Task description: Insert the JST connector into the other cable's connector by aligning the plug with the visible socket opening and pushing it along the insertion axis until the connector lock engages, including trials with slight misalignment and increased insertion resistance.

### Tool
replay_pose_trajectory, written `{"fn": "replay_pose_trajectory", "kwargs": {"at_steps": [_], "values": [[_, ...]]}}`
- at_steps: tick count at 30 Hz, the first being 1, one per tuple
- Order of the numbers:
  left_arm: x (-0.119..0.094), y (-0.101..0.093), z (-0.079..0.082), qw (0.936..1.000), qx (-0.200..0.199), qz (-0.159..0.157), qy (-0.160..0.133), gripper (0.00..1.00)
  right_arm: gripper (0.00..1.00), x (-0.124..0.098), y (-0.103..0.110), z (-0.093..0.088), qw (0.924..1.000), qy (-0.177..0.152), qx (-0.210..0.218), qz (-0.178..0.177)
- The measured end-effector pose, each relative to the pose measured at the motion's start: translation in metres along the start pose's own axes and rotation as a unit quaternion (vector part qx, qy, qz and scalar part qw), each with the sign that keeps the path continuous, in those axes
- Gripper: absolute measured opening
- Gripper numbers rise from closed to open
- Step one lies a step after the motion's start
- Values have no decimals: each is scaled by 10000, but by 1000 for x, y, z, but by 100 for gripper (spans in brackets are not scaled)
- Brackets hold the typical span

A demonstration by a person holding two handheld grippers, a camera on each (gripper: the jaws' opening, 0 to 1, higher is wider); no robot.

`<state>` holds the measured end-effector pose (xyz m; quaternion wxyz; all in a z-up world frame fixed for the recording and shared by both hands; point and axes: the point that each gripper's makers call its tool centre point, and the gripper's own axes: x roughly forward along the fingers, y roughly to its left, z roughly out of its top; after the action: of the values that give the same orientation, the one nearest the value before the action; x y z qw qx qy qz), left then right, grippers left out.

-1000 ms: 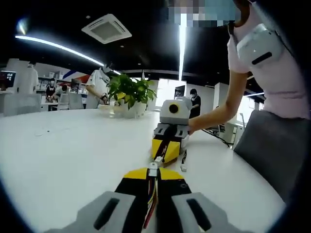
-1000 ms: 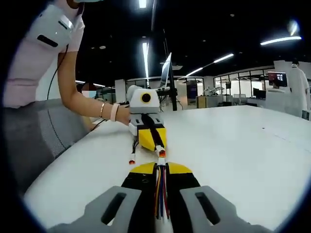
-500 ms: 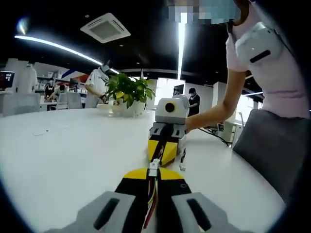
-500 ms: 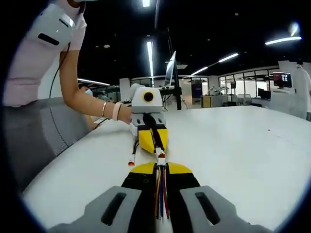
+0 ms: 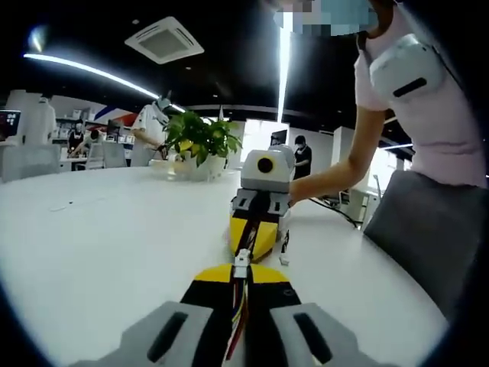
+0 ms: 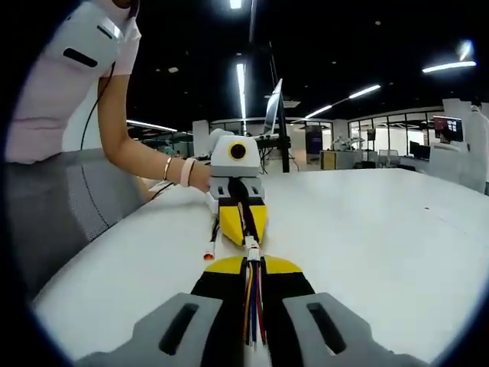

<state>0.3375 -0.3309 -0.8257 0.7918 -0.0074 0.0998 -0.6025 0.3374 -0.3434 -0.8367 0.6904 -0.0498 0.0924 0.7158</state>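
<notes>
Desk (image 5: 99, 237) first: broad and white, it carries everything, and you face yourself across it with one gripper in each hand. Your left gripper (image 5: 241, 277) is clenched on a cable whose coloured wires run up between the jaws to a white plug (image 5: 241, 267) at the tips. Your right gripper (image 6: 252, 260) grasps the other cable the same way, with its connector (image 6: 251, 246) sticking out ahead. In the left gripper view the right gripper (image 5: 254, 232) stands nose to nose with yours, close and roughly in line. From these pictures I judge both cables picked up and the approach nearly finished. Whether the two ends touch yet is too small to tell. A loose lead end (image 6: 208, 251) lies on the desk beside them. Left for you: fine alignment, the push, and the lock.
</notes>
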Motion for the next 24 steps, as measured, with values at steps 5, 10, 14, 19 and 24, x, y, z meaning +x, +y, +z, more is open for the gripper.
{"fn": "replay_pose_trajectory", "kwargs": {"at_steps": [5, 10, 14, 19, 24], "values": [[0, -2, -1, 10000, 35, -60, 26, 0, 4, 1, 6, 1, 10000, 16, -66, 72], [1, -7, -2, 9998, 12, -168, 58, 0, 4, 1, 11, 1, 9998, 18, -65, 187], [1, -6, -1, 9999, 4, -158, 30, 0, 4, 1, 12, 2, 9998, -13, -38, 180], [1, -7, -1, 9998, 18, -182, 40, 0, 4, 1, 13, 2, 9998, -8, -19, 207], [2, -8, -1, 9997, 4, -231, 41, 0, 4, 3, 14, 3, 9996, -6, -46, 292]]}}
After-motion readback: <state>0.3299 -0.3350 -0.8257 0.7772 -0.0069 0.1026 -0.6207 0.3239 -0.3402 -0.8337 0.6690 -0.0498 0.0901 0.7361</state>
